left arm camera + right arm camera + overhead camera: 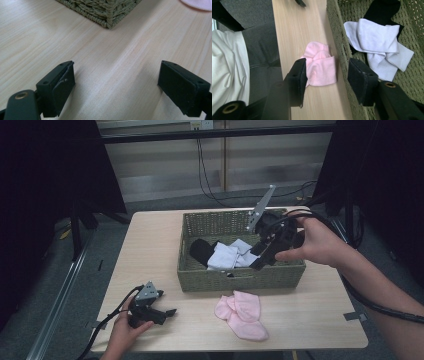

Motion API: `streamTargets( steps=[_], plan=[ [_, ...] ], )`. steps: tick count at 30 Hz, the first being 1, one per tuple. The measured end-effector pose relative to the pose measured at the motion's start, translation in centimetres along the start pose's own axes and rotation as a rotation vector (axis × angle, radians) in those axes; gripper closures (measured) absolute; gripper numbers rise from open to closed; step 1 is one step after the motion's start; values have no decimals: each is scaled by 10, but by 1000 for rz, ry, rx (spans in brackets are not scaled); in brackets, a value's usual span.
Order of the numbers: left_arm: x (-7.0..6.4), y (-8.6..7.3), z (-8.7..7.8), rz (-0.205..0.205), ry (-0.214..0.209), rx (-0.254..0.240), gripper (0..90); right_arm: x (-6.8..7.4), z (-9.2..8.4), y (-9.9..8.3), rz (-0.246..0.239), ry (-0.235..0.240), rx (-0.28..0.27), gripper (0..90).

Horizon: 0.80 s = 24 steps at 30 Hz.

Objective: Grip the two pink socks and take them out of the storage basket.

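High view first: a rectangular woven green wicker basket (240, 275) sits toward the far middle of the pale wooden table (150, 250), holding a bundle of white socks (227, 255) with a black sock (201, 250) tucked at their left. Just in front of the basket's near wall, a pair of soft pink socks (242, 315) lies flat on the wood, close to the wall but apart from it.

Over the basket's right end, the right hand (320, 242) holds the right gripper (260, 261) tilted down toward the white socks, jaws above them. From the right gripper view those jaws stand spread with nothing between them; beyond them lie the pink socks (320, 67), the basket rim (334, 35) and the white socks (377, 42) on the woven floor.

At the near left corner the left hand (122, 330) rests the left gripper (167, 312) low over the table, its cable trailing off the front edge. The left gripper view shows its jaws wide apart over bare wood, with a corner of the basket (105, 12) ahead.

The table is bare along its left side and right of the pink socks. Black stands and dark curtains flank it, with cables hanging beyond the far edge.
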<state>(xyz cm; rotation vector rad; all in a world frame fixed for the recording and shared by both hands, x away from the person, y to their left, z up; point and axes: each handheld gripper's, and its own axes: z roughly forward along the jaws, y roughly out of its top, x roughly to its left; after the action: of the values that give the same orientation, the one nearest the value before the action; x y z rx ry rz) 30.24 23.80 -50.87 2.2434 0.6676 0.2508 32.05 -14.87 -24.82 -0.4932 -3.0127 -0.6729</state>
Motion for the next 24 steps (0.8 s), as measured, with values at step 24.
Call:
streamTargets(
  steps=[24],
  plan=[
    [0,0,0,2,-1,3,135,3,14,-34,25,-27,-4,320]
  ],
)
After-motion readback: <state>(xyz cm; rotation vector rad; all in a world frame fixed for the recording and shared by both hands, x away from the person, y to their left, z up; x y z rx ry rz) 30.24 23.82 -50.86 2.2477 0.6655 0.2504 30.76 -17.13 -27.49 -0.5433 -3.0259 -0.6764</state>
